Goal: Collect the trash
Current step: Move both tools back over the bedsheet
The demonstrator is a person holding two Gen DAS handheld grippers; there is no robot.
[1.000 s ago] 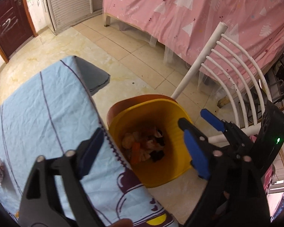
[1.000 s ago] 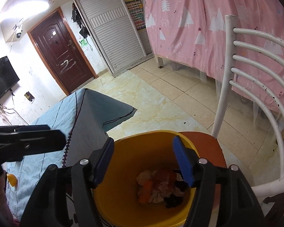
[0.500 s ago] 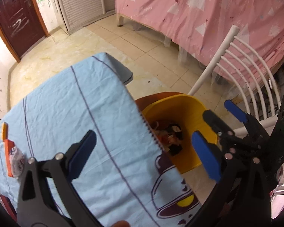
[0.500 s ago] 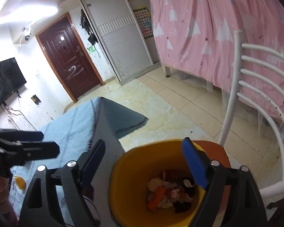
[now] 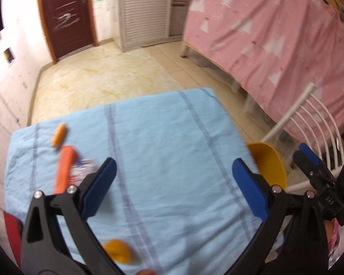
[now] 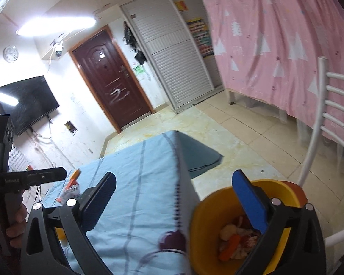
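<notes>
- Trash: several pieces lie scattered on the blue cloth (image 5: pixel 172 160) over the table — an orange stick (image 5: pixel 58 134) near the far left, a longer orange wrapper (image 5: pixel 63 169) beside a printed packet (image 5: pixel 82 170), an orange peel-like scrap (image 5: pixel 118 251) at the near edge.
- More trash (image 6: pixel 237 240) sits heaped at the bottom of the yellow bin (image 6: pixel 201 224), apparently dropped there as collected.
- Bin stands on the orange seat of a white chair (image 6: pixel 318 119), touching or just beside the table edge; likely parked there so each piece needs only a short carry off the cloth.
- Left gripper (image 5: pixel 174 183): spread to its widest, nothing between the blue pads (image 5: pixel 98 183), angled down over the cloth; reads as readiness for the next pick, probably 1 of the orange pieces on the left.
- Right gripper (image 6: pixel 176 201): jaws opening, almost at full spread, nothing between them; 1 pad over the cloth, the other over the bin mouth, which fits a release into the bin.
- Hand (image 6: pixel 13 215) on the left gripper's handle visible at the right view's left edge, well apart from the bin.
- Task judged partway: at least 4 pieces left on the cloth.
- Blur in the left view hides the packet's print.
</notes>
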